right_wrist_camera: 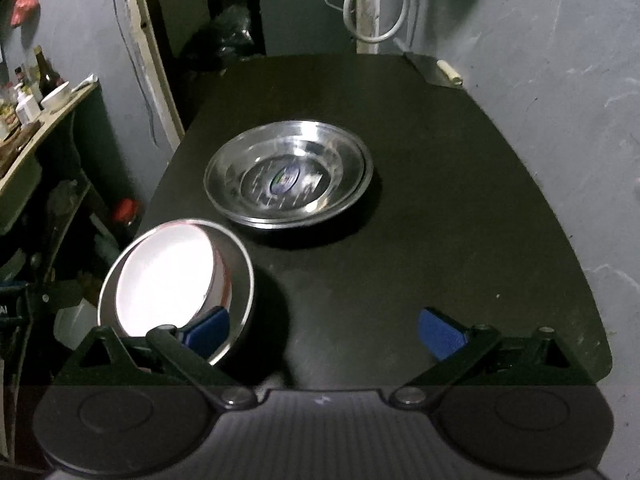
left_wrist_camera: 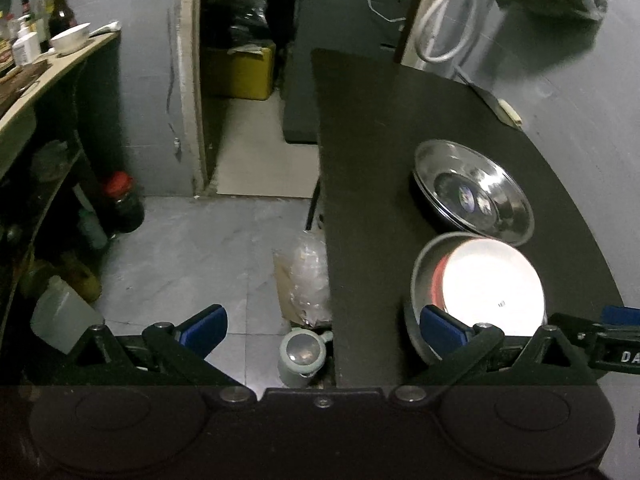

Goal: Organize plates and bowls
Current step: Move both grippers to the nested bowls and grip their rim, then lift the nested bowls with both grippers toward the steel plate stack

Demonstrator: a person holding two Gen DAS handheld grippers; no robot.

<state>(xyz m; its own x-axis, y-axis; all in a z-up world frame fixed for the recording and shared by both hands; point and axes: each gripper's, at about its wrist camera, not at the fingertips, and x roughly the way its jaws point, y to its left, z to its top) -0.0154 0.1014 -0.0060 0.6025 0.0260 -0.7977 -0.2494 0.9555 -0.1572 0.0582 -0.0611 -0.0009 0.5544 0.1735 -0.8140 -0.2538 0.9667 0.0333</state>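
Observation:
On the black table (right_wrist_camera: 420,152) stand stacked steel plates (right_wrist_camera: 288,174) and, nearer, a steel bowl (right_wrist_camera: 240,276) with a white bowl (right_wrist_camera: 164,276) nested inside, tilted. The left wrist view shows the same plates (left_wrist_camera: 474,188) and the white bowl (left_wrist_camera: 492,280) in its steel bowl (left_wrist_camera: 416,276). My left gripper (left_wrist_camera: 324,330) is open, straddling the table's left edge; its right finger sits in front of the bowl's rim. My right gripper (right_wrist_camera: 324,332) is open over bare table, its left finger in front of the bowl's near rim. Nothing is gripped.
A cleaver (right_wrist_camera: 434,70) lies at the table's far right corner. Left of the table are the floor, a lidded jar (left_wrist_camera: 302,354), a plastic bag (left_wrist_camera: 308,276), and a shelf unit (left_wrist_camera: 44,92) with bottles and a white bowl (left_wrist_camera: 72,38). A grey wall (right_wrist_camera: 560,100) runs along the right.

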